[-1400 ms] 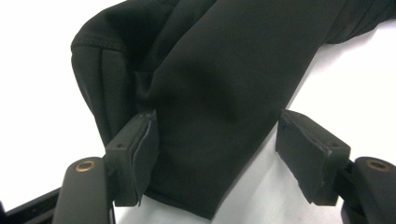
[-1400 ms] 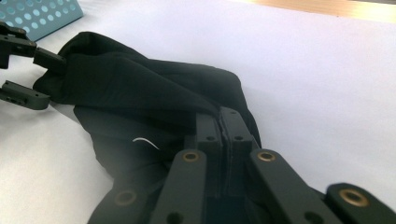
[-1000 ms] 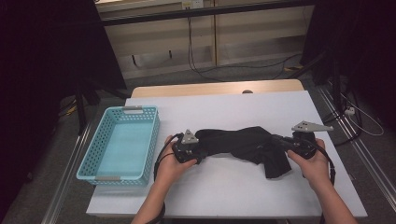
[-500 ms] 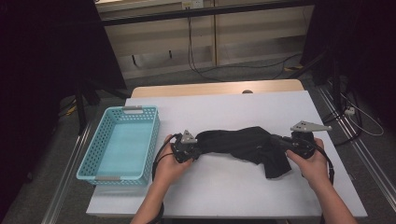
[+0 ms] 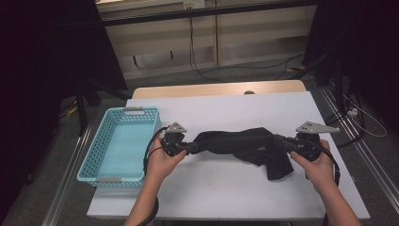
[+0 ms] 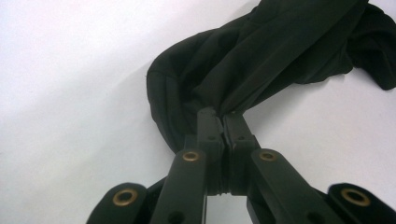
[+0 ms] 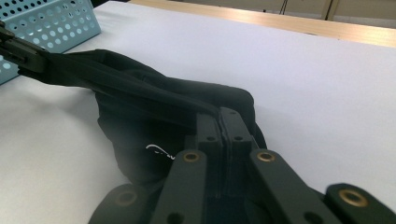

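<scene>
Since the earlier frames, the left gripper point(image 5: 188, 147) has been closing its jaws, and they are now pinching the left end of the black garment point(image 5: 240, 143), which is lifting slightly off the white table point(image 5: 226, 197). In the left gripper view the jaws are pressing together with a bunched fold of the cloth point(image 6: 261, 56) caught at their tips. The right gripper point(image 5: 284, 142) is staying clamped on the garment's other end, its jaws meeting tightly over the fabric point(image 7: 154, 112) in the right gripper view. Between the two grippers the garment is stretching into a loose, twisted band across the middle of the table, dark and soft, with folds running lengthwise. A flap is hanging down near the right end, carrying a small white mark point(image 7: 156, 150). Left of the left hand point(image 5: 162, 162), the light blue basket point(image 5: 101, 146) is sitting at the table's edge.
</scene>
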The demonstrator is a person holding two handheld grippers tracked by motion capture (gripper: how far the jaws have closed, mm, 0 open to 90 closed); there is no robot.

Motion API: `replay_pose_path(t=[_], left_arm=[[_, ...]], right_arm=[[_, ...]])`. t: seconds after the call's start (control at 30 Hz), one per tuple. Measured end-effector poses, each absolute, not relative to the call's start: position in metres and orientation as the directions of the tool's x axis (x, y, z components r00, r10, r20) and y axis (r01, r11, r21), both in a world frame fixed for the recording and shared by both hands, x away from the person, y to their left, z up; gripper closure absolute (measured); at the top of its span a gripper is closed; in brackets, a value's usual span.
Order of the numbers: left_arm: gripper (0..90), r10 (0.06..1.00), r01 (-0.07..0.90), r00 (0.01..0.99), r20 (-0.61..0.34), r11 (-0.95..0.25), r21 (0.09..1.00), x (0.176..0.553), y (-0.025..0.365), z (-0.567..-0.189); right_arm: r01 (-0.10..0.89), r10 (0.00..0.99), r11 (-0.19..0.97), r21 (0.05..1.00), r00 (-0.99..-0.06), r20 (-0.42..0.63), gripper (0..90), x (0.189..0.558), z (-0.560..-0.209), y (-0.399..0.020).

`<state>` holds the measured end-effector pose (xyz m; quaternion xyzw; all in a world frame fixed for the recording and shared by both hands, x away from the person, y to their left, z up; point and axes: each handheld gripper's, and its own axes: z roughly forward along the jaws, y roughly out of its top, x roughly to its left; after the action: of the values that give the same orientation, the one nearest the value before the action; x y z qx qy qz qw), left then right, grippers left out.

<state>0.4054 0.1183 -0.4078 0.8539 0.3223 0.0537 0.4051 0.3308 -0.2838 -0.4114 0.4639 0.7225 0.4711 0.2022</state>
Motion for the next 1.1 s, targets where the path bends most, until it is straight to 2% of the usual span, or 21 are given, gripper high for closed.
replay_pose_path(t=[1.1], left_arm=[[87.5, 0.583, 0.520, 0.785, -0.209, -0.437, 0.733, 0.420, 0.120, -0.367]], right_arm=[[0.456, 0.853, 0.166, 0.874, -0.511, 0.104, 88.0, 0.333, -0.391, -0.284]])
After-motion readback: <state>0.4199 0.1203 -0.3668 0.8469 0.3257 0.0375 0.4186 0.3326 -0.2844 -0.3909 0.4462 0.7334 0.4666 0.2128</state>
